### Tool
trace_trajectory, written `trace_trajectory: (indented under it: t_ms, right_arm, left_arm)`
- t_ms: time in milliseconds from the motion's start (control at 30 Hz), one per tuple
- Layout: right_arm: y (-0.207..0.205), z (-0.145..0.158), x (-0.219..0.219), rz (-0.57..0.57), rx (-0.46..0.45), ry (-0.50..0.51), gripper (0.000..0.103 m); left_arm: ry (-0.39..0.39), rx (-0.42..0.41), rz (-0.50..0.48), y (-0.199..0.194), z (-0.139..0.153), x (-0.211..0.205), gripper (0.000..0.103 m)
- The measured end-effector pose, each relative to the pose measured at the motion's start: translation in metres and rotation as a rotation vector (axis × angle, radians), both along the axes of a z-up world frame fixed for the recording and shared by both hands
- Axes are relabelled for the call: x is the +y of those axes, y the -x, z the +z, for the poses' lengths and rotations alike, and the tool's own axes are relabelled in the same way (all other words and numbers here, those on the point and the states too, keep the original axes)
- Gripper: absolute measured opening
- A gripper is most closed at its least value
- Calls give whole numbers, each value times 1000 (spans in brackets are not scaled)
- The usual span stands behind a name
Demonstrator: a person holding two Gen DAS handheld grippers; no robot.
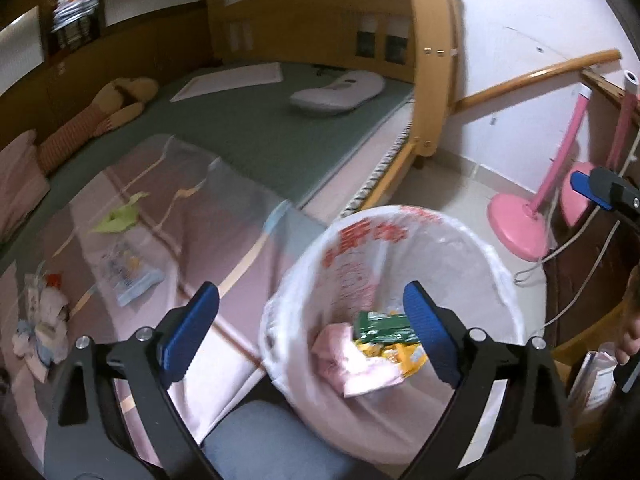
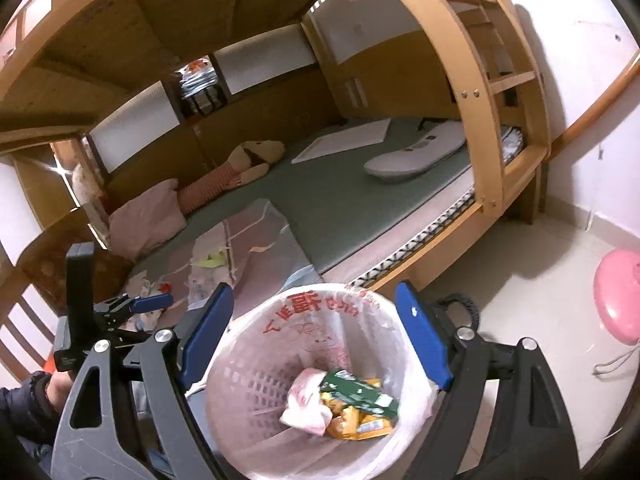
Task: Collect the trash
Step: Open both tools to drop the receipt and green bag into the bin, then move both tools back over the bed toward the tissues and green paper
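Trash — a green carton (image 2: 362, 394), yellow wrappers (image 2: 356, 420) and a crumpled pink tissue (image 2: 304, 404) — lies at the bottom of the white lattice plastic bin (image 2: 248, 396), lined with a white bag printed in red, standing on the tiled floor (image 2: 532, 304) beside the wooden bunk bed (image 2: 480, 128). I hold my right gripper (image 2: 316, 338) above the bin, its blue pads spread wide with nothing between them. My left gripper (image 1: 314, 334) hangs over the bin's edge, equally wide open and empty. More litter sits on the pink blanket (image 1: 192, 240): a folded lime-green paper (image 1: 118, 218), a clear printed wrapper (image 1: 128, 274) and crumpled white scraps (image 1: 42, 316). A pink fan base (image 1: 518, 228) stands on the floor nearby.
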State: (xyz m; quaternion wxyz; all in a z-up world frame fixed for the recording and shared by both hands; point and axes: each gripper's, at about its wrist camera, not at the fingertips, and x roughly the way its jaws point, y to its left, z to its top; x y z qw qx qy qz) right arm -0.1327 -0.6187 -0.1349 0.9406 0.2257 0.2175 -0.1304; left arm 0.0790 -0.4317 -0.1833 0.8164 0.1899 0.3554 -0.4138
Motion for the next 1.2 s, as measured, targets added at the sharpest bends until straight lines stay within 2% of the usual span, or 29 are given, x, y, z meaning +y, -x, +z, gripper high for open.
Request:
trace_trajectory:
  t_ms: [133,200,333,400,500,600,700,900,1033,1200]
  right_arm:
    - [-37,-12,34,37,40,30,82]
    - [-59,-19,62,68,55,43,82]
    - [-116,-31,145,241,72,133,82]
    - [-135,-30,176,321,51,149,82]
    - [-157,-24,214,442,9,153,88]
    - [-174,-14,243,502,-28,206,88]
    - [-187,-9,255,533,-47,213,92]
    - [-204,-11,285,603,-53,247,93]
    - [-207,-18,297,631,-41,261,93]
    - [-210,-22,299,676,-39,231,93]
  left_arm:
    - [27,-35,127,-19,3,44,93]
    - [51,-46,230,-30,6,80,93]
    - [52,7,415,-47,14,150,93]
    - [47,2,538,-50,20,194,93]
    - [30,-19,709,-50,27,251,93]
    - [18,-63,880,-44,34,304,93]
    - [11,-134,1014,-31,43,345,93]
    - [-33,-145,1122,-24,45,378,93]
    - [-41,-166,1099,-28,46,369,93]
    - [-34,-162,1091,-27,44,353,94]
